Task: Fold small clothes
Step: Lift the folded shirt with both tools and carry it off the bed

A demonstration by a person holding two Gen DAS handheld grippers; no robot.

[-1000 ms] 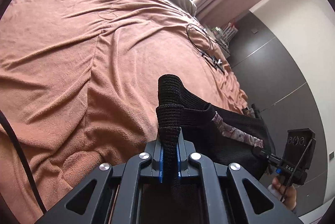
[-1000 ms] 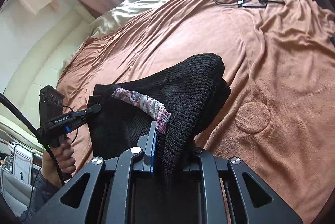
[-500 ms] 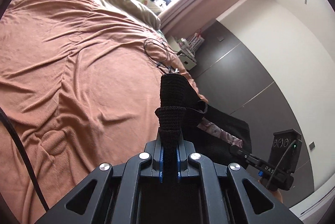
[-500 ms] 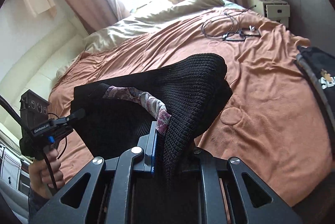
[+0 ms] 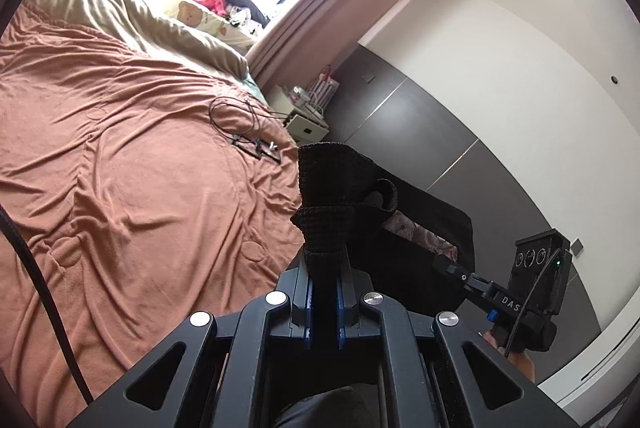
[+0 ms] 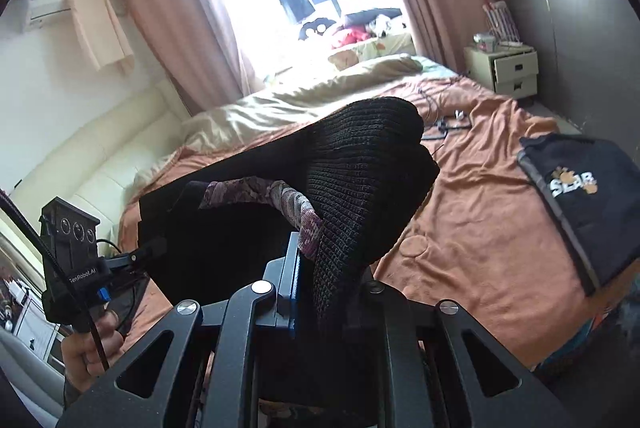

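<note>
I am holding the black knit garment [image 5: 340, 188] stretched between my left hand-held gripper [image 5: 323, 302] and right hand-held gripper [image 6: 320, 292], each clamped on a corner, above the bed [image 5: 140, 168].

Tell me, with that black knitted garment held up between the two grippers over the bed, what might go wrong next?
The black knitted garment is pinched only at its ribbed edge by the left gripper and right gripper, so it could slip free. Its floral lining shows bunched, so a fold may come out uneven. Laid down carelessly, it might land on the coiled black cable or the folded dark printed shirt on the orange-brown blanket.
</note>
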